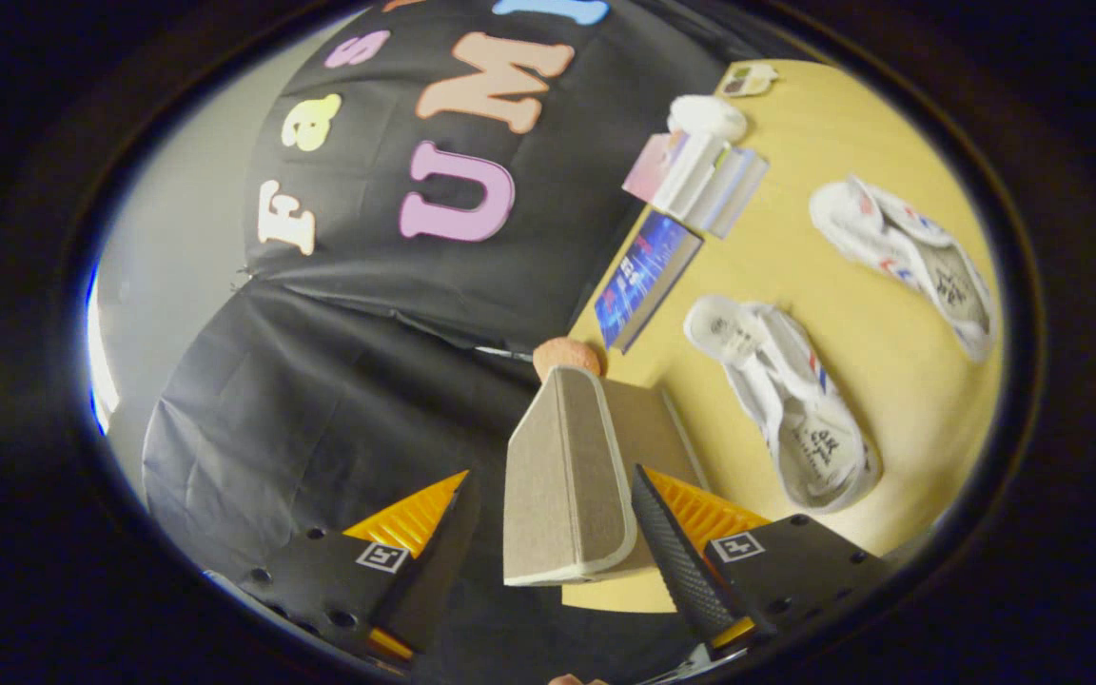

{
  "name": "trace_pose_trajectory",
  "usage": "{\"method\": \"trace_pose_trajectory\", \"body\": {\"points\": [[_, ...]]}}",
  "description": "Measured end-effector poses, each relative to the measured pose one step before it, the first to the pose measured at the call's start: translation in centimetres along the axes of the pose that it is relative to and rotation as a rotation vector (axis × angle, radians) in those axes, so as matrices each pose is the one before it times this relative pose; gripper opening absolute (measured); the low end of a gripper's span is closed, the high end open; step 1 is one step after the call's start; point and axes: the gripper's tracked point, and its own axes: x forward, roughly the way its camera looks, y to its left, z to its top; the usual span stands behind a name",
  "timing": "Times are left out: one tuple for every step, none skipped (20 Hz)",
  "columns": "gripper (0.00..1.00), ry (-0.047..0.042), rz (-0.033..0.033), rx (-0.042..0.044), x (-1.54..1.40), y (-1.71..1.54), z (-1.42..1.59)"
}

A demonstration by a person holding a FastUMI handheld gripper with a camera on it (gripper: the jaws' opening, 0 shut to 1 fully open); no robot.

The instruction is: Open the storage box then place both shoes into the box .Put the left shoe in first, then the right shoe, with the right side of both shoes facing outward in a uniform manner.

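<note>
Brightness: dim overall, tabletop (852,314) evenly lit, warm cast.
Glare: bright strip with a blue fringe beside the pale wall (167,257).
Sharpness: soft, far things slightly blurred.
Distortion: strong fisheye bending, scene tilted sideways.

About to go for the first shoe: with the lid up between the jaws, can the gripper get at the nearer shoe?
Probably not yet. The gripper has its jaws apart with the raised box lid between them. The nearer shoe lies unobstructed on the yellow table, off to one side.
</note>
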Motion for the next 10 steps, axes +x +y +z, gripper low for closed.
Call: {"method": "trace_pose_trajectory", "body": {"points": [[0.99, 0.02625, -0.00941, 0.02593, 0.570, -0.717, -0.798], [0.99, 0.02234, -0.00398, 0.02592, 0.250, -0.613, -0.809], [0.99, 0.01802, -0.00382, 0.02218, 0.478, -0.633, -0.546], [0.99, 0.01823, -0.00684, 0.01970, 0.367, -0.713, -0.501], [0.99, 0.01714, -0.00152, 0.02107, 0.470, -0.550, -0.468], [0.99, 0.01484, -0.00102, 0.02214, 0.464, -0.527, -0.480], [0.99, 0.01886, 0.00631, 0.02593, 0.521, -0.400, -0.364], [0.99, 0.01663, 0.01065, 0.03101, 0.267, -0.229, -0.428], [0.99, 0.01934, 0.00902, 0.03531, 0.415, -0.318, -0.256], [0.99, 0.01480, 0.01867, 0.03658, 0.192, 0.136, -0.311]]}}
